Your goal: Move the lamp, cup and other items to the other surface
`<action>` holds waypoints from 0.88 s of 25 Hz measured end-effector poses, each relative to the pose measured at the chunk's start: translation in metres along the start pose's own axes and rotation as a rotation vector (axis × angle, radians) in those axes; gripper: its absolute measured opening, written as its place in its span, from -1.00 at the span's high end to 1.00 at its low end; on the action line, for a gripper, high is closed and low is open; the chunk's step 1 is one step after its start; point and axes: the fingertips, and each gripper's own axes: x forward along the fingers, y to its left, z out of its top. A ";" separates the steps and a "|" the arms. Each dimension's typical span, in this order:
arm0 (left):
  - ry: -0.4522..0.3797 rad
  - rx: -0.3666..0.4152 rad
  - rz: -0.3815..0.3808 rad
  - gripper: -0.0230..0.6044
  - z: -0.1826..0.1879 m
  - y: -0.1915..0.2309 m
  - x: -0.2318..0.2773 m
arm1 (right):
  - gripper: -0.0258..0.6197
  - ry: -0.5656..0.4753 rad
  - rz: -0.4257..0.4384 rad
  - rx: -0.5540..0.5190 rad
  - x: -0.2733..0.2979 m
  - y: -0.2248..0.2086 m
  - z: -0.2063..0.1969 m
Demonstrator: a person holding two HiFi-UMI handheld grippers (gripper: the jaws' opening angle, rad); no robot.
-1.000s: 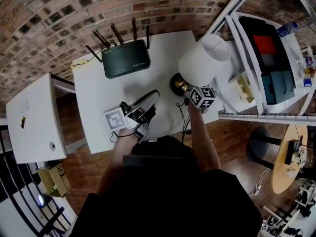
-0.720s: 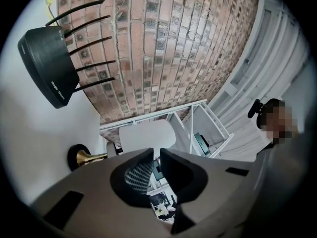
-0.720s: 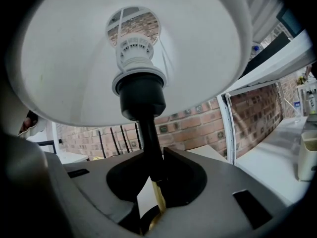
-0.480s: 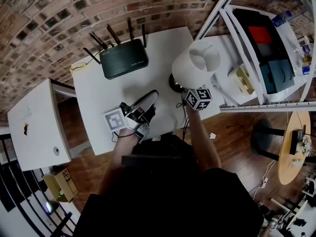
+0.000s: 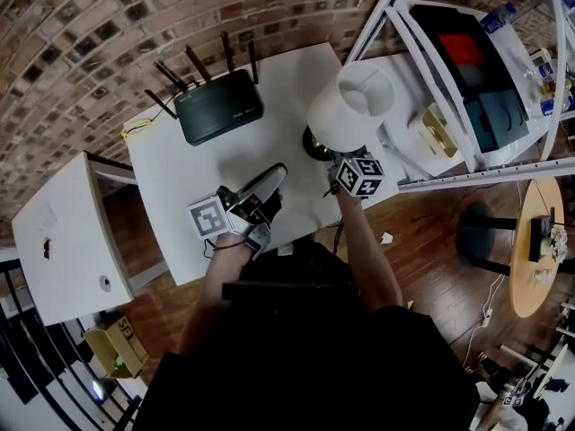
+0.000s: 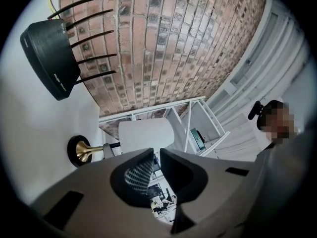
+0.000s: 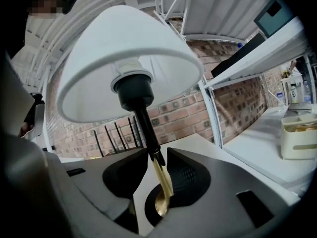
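- The lamp point(image 5: 352, 104) stands upright at the right-hand edge of the white table point(image 5: 171, 187). Its dark round base point(image 5: 314, 144) sits flat on the top and its white shade point(image 7: 124, 53) sits over it.
- The right gripper point(image 7: 157, 157) comes in from 5 o'clock of that base, with the brass stem point(image 7: 162, 175) standing right between its jaws.
- Those jaws are opening as we watch. There is bare table showing between the stem and the left-hand jaw, but whether the other pad is touching the brass I can't quite tell.
- Out at 8 o'clock of the lamp base, the left gripper point(image 6: 155, 153) hangs over the table's near edge, pointing toward 1 o'clock. Its jaws are drawn all but together, with only a slit between the tips and nothing in it.
- At 10 o'clock of the lamp, a black router point(image 5: 218, 106) lies near the table's far edge, its antennas fanned out toward the brick wall point(image 5: 90, 25).
- At 2 o'clock of the lamp, a white shelf unit point(image 5: 449, 88) stands just beside the table.
- Way over at 8 o'clock, a small white side table point(image 5: 54, 232) stands apart from the main one.
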 end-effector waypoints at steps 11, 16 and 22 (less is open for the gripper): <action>0.062 -0.050 -0.064 0.78 -0.014 -0.006 -0.004 | 0.75 -0.063 -0.143 0.135 -0.066 -0.015 0.006; 0.103 -0.056 -0.091 0.78 -0.026 -0.013 0.000 | 0.89 -0.106 -0.151 0.249 -0.100 -0.011 0.016; 0.140 -0.068 -0.119 0.78 -0.040 -0.019 -0.003 | 0.89 -0.175 -0.086 0.348 -0.134 0.012 0.035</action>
